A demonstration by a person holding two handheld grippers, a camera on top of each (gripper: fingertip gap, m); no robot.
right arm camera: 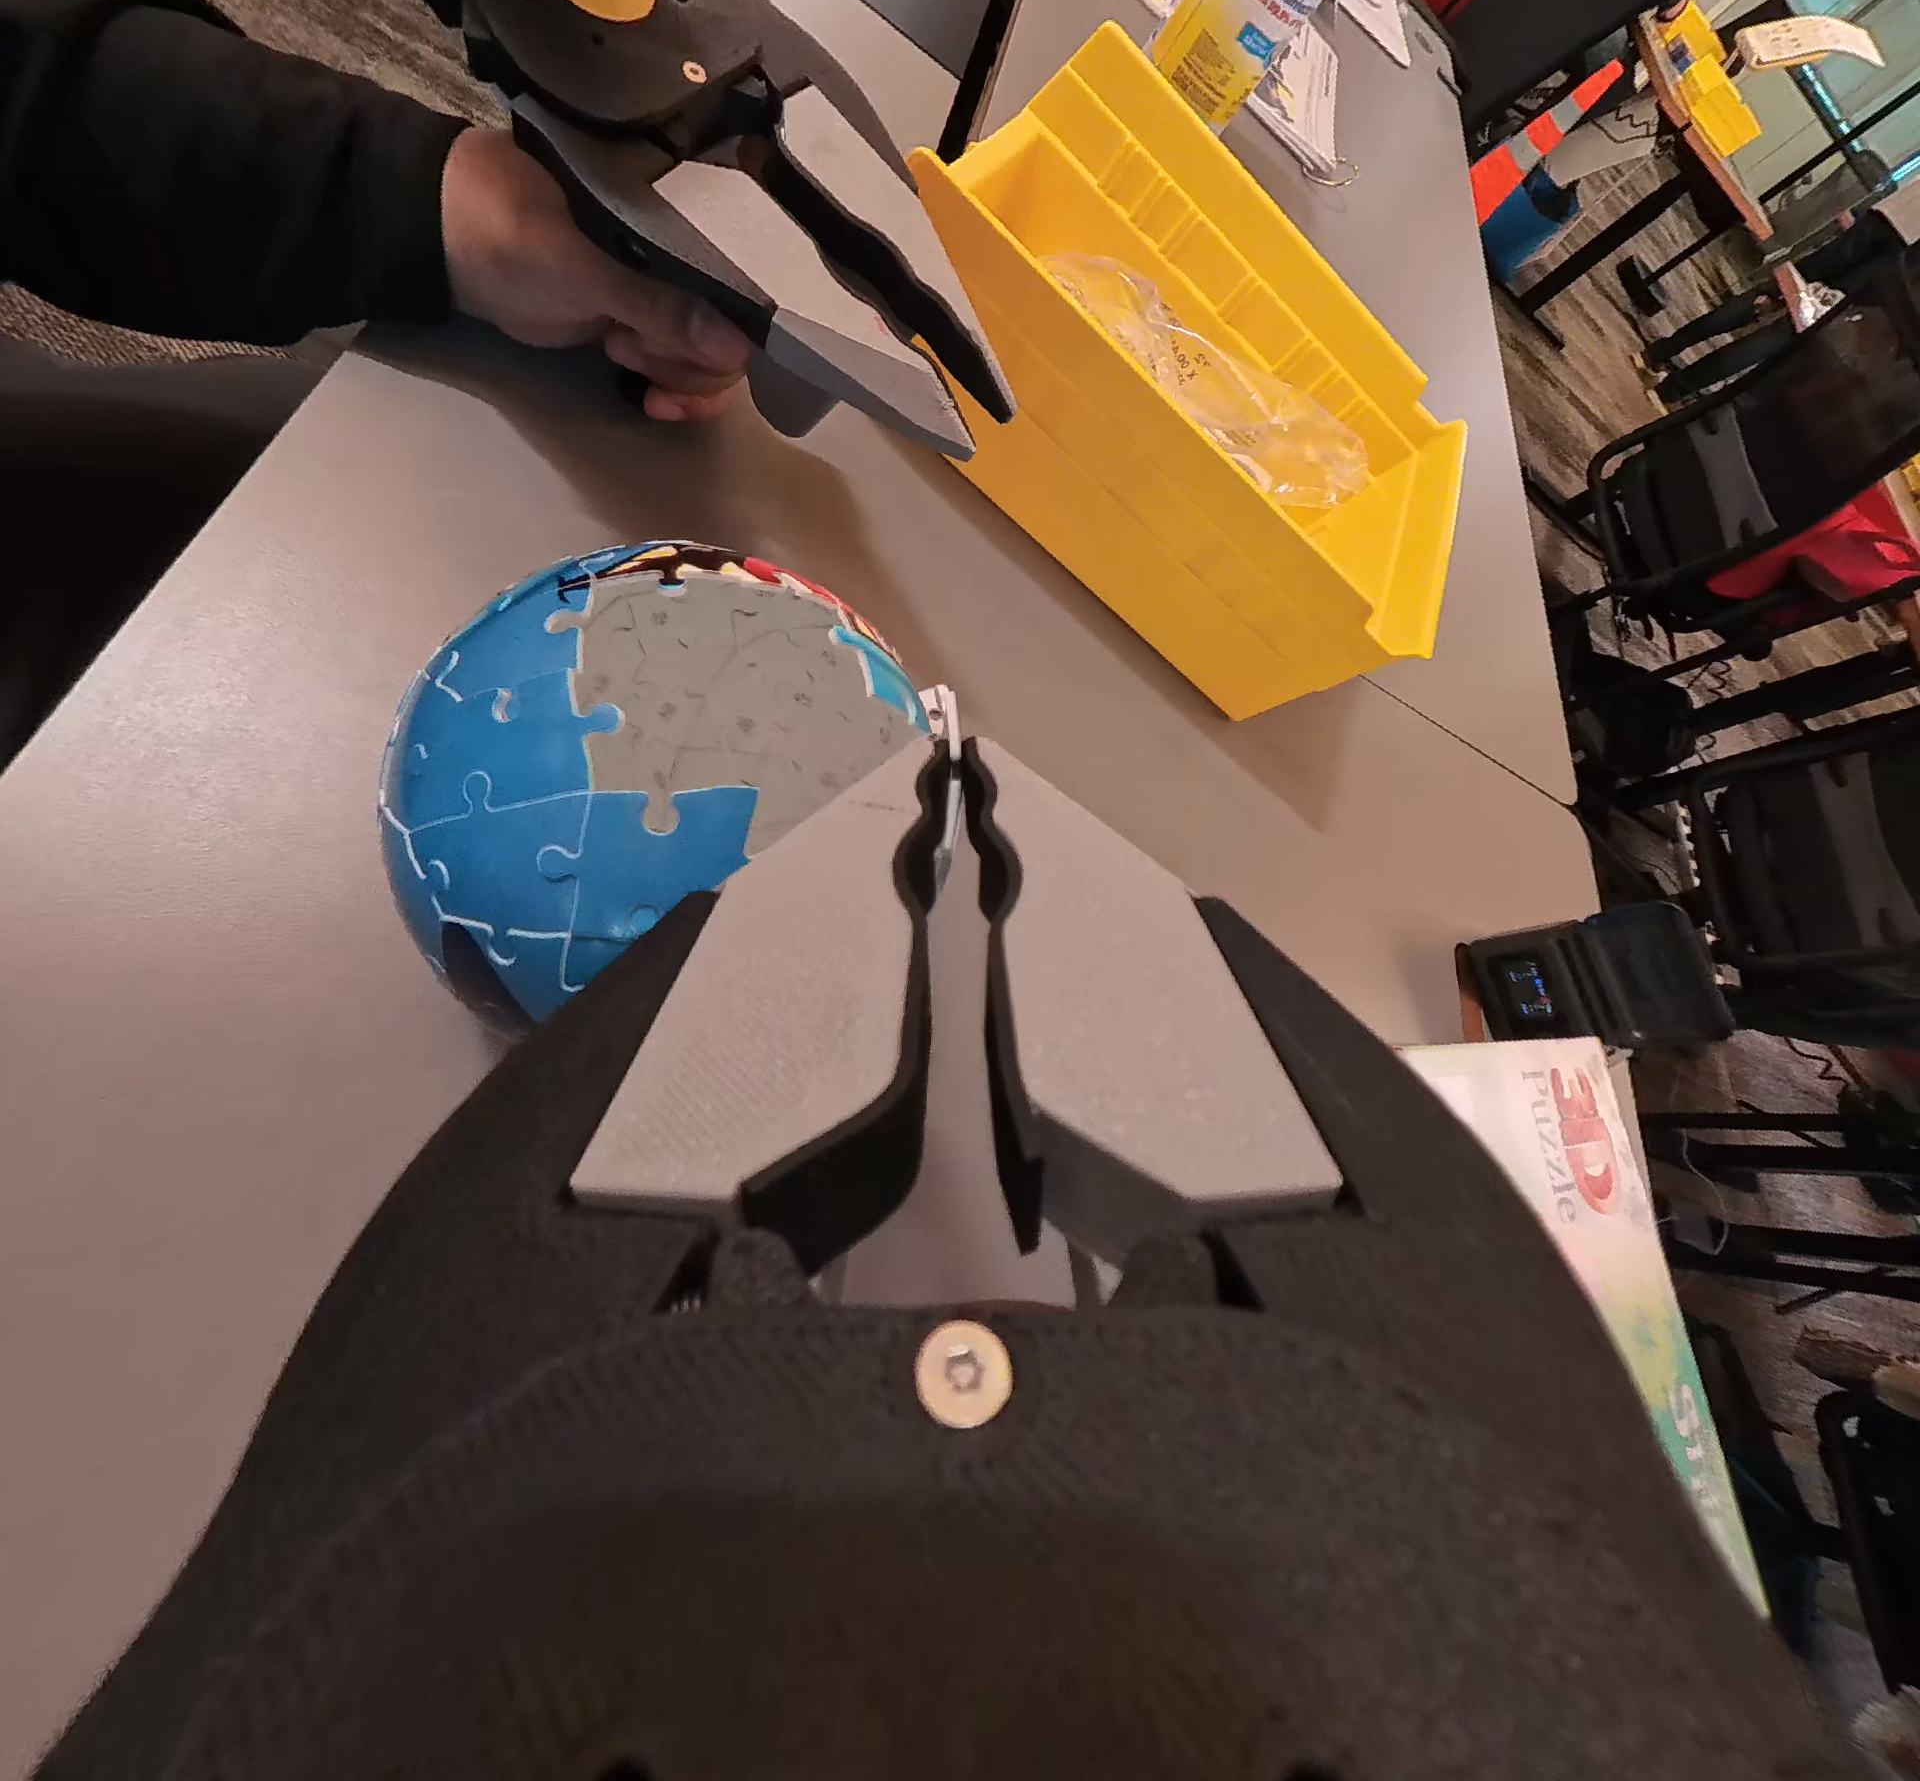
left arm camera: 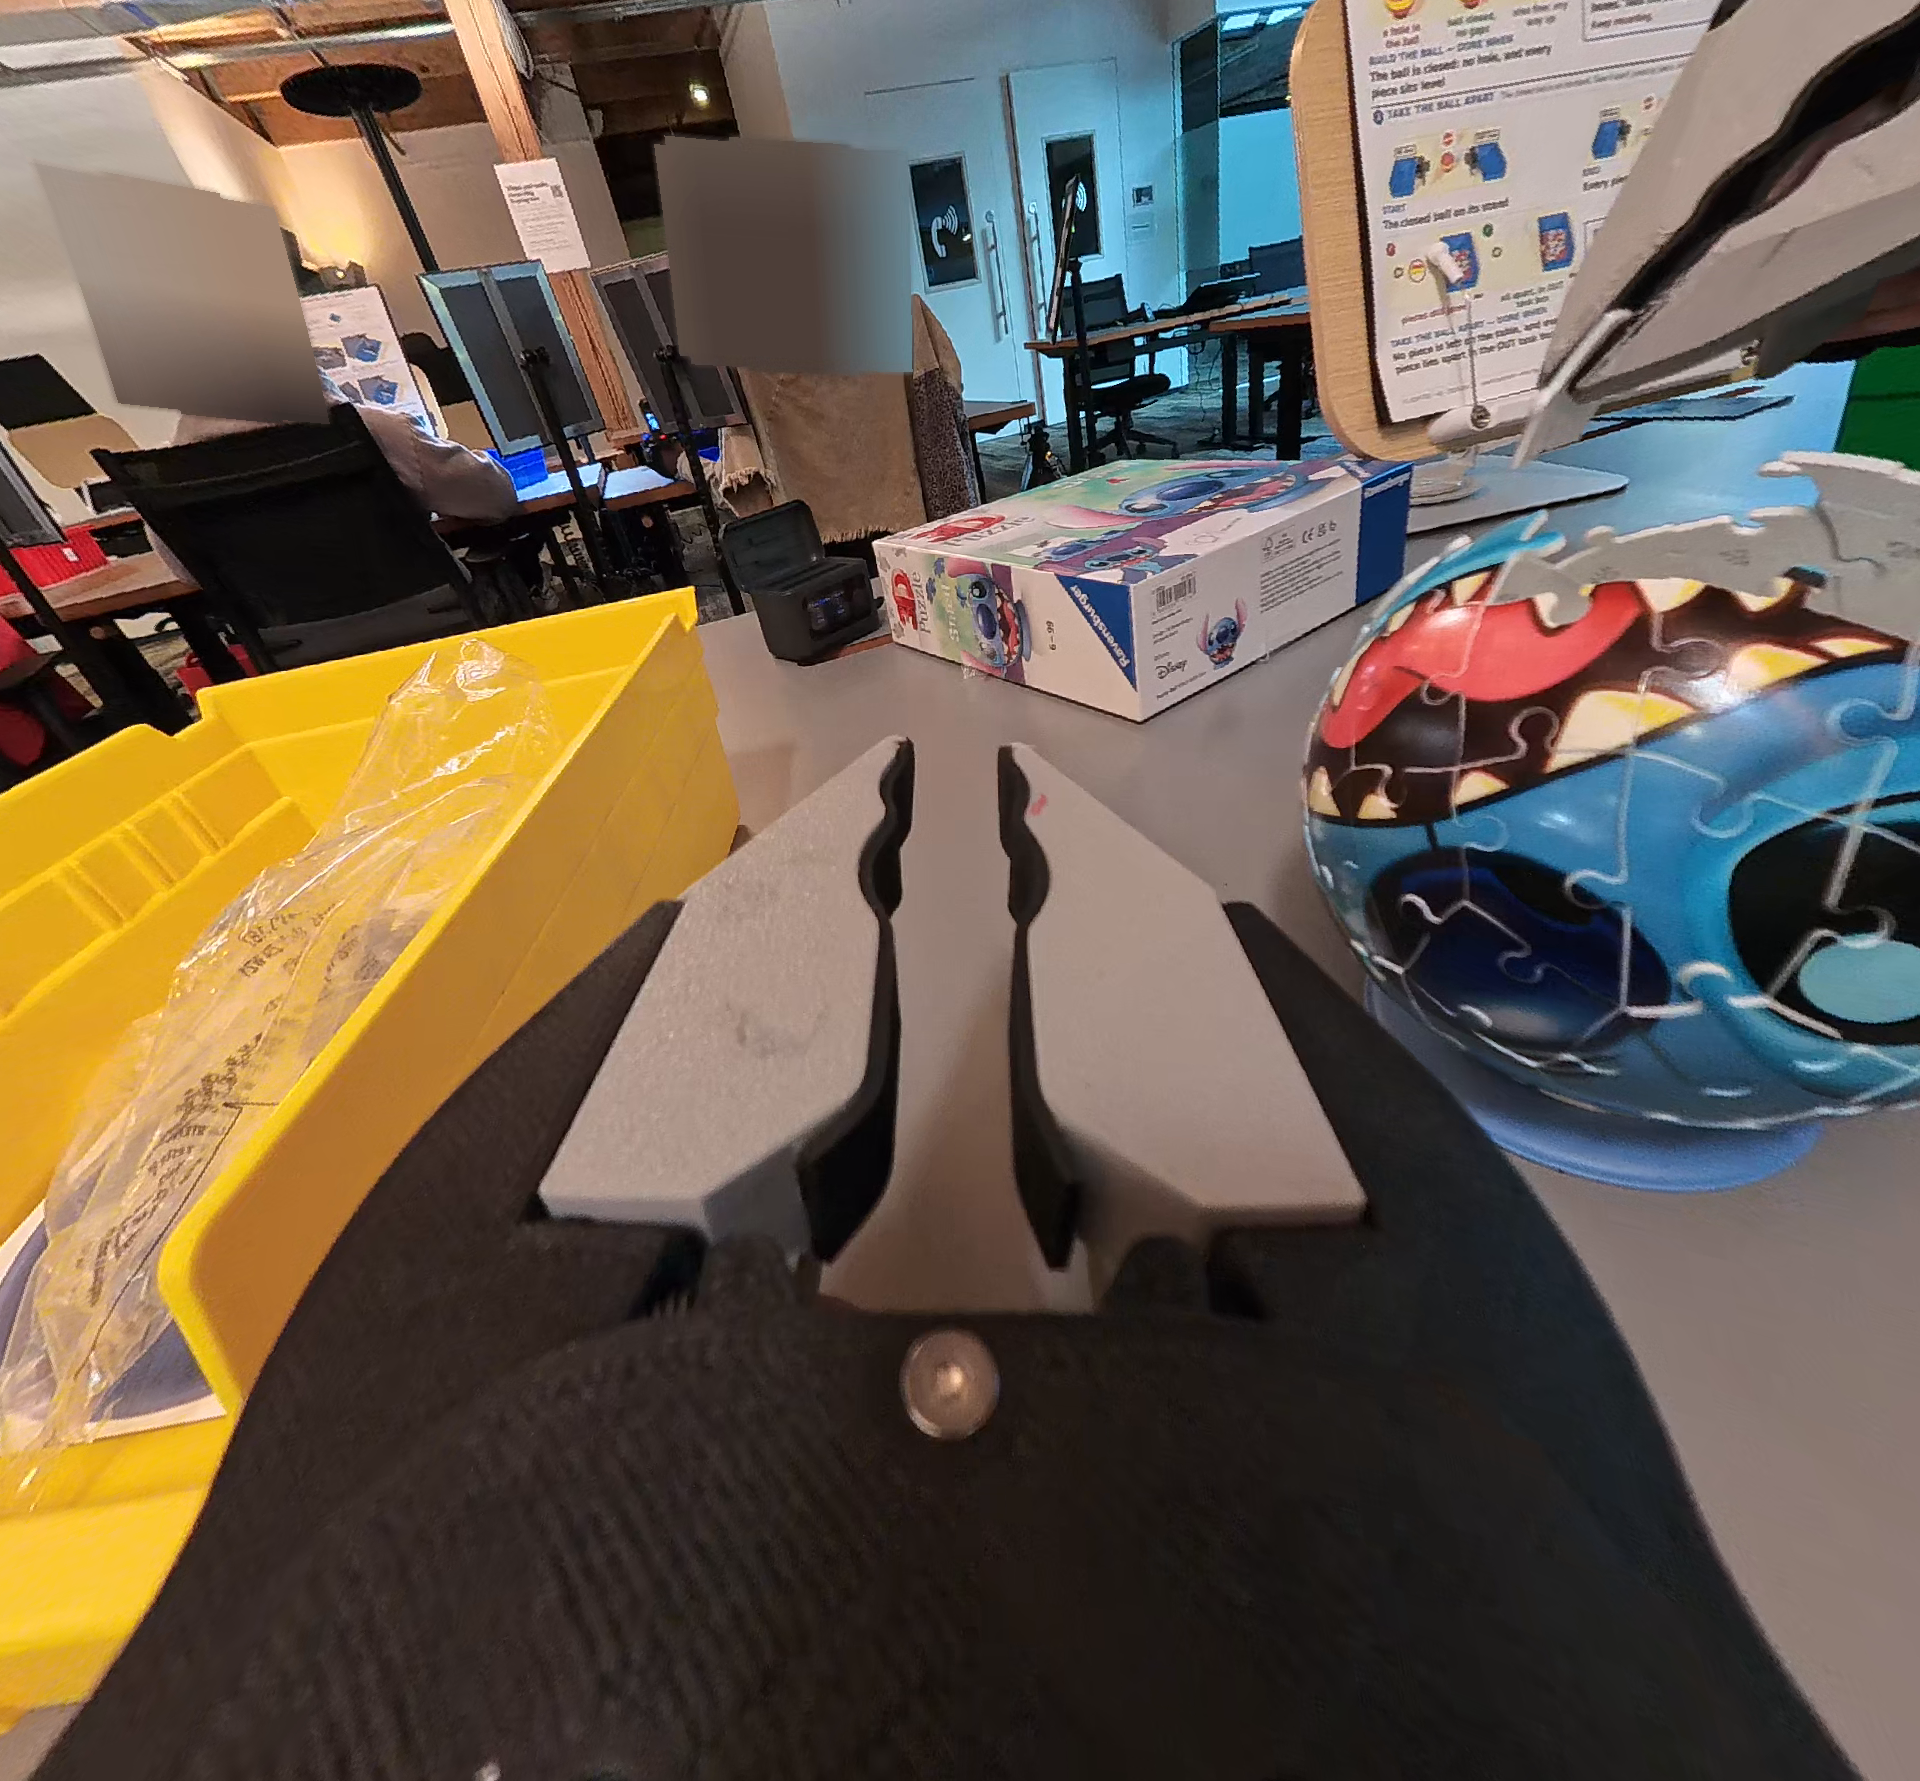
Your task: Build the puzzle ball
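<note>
Crowding grey table (left arm camera: 1039, 744): puzzle ball (left arm camera: 1621, 858), yellow bin (left arm camera: 436, 952).

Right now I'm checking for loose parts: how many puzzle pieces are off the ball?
1 that I can see: a puzzle piece pinched in the right gripper beside the puzzle ball's open gap. The yellow bin shows only a plastic bag; pieces could hide beneath.
</note>
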